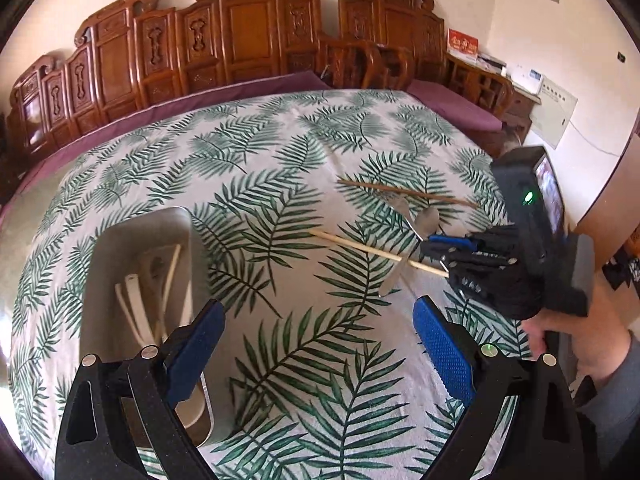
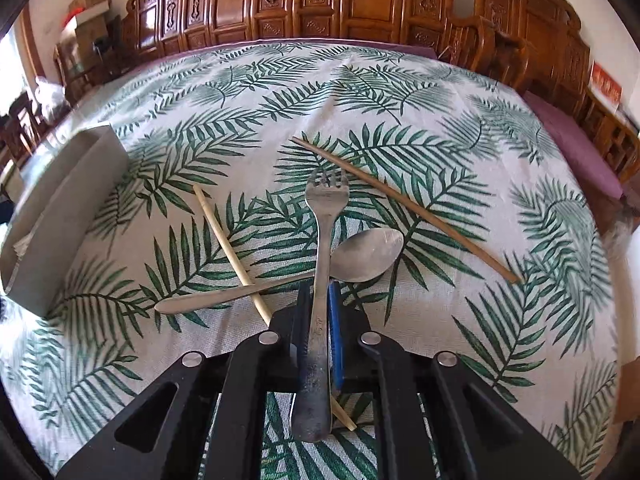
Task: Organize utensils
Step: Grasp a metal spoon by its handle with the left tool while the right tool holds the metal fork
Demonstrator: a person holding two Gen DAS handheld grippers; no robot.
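The right hand-held gripper [image 2: 320, 300] is clamped on a metal fork [image 2: 320, 264], its blue pads pressed to either side of the handle, the tines pointing away toward twelve o'clock in the right wrist view. The fork crosses over a spoon [image 2: 360, 256] lying on the leaf-print cloth [image 2: 400, 100] that covers the desk; the spoon's bowl sits at about one o'clock from the pads and its handle runs out toward nine o'clock. A pale chopstick [image 2: 228, 240] lies across that spoon handle, slanting from eleven o'clock down under the gripper. A darker chopstick [image 2: 404, 204] rests apart at two o'clock, touching neither. At the far nine o'clock edge stands a grey tray [image 2: 68, 208]. From the left wrist view, the left hand-held gripper [image 1: 320, 340] hangs wide and holds nothing, its left finger over the tray's rim, with white utensils [image 1: 136, 300] lying inside the tray at about ten o'clock. Carved wooden furniture [image 1: 240, 32] lines the wall behind.
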